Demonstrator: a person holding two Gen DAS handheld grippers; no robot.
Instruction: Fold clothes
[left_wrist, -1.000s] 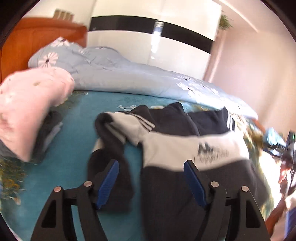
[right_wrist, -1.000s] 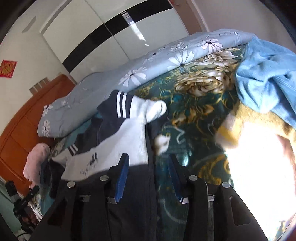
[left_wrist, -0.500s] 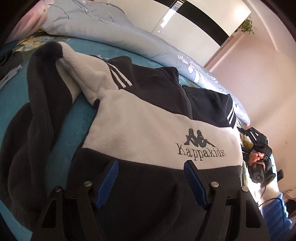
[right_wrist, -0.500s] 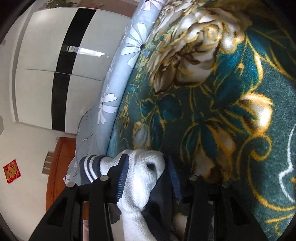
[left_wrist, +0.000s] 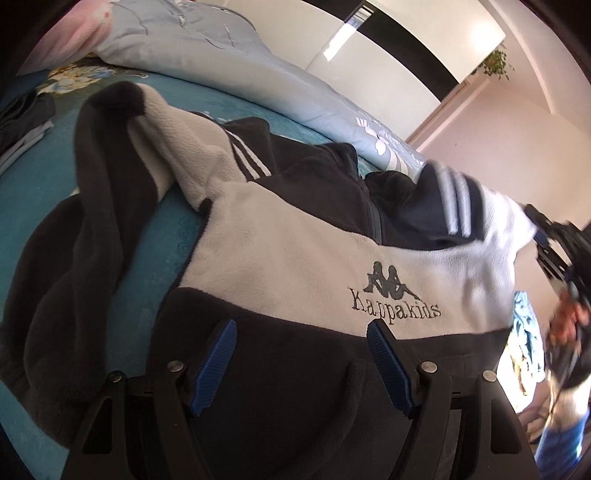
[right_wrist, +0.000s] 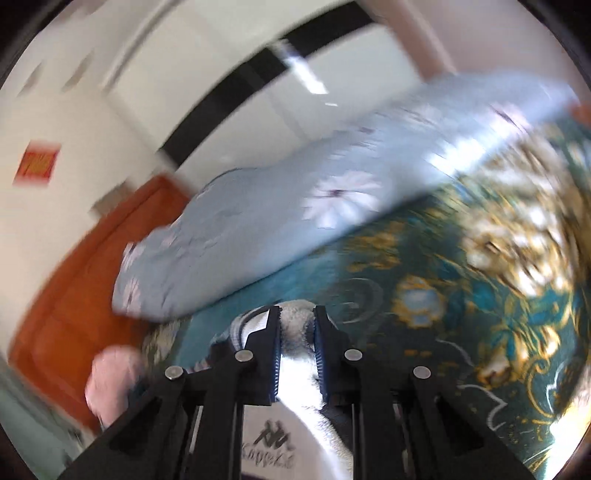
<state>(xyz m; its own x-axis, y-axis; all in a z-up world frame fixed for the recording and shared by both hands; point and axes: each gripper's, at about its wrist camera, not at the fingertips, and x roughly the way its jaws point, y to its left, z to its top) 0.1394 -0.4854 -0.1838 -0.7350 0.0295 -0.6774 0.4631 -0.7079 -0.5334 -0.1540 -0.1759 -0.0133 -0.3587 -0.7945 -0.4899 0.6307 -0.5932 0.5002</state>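
A black and white fleece jacket with a "Kappakids" logo lies face up on the teal bed cover. Its left sleeve is bunched at the left. My left gripper is open, low over the jacket's dark lower part, empty. My right gripper is shut on the white cuff of the jacket's right sleeve and holds it lifted. In the left wrist view that sleeve is raised at the right, pulled by the right gripper.
A light blue floral quilt lies rolled along the far side of the bed. A pink pillow and an orange headboard are at the head end. Dark clothes lie at the far left. A white wardrobe stands behind.
My right gripper has closed on the white cuff and lifted the sleeve, swinging upward; its view is blurred by motion. My left gripper has stayed low over the jacket, still open.
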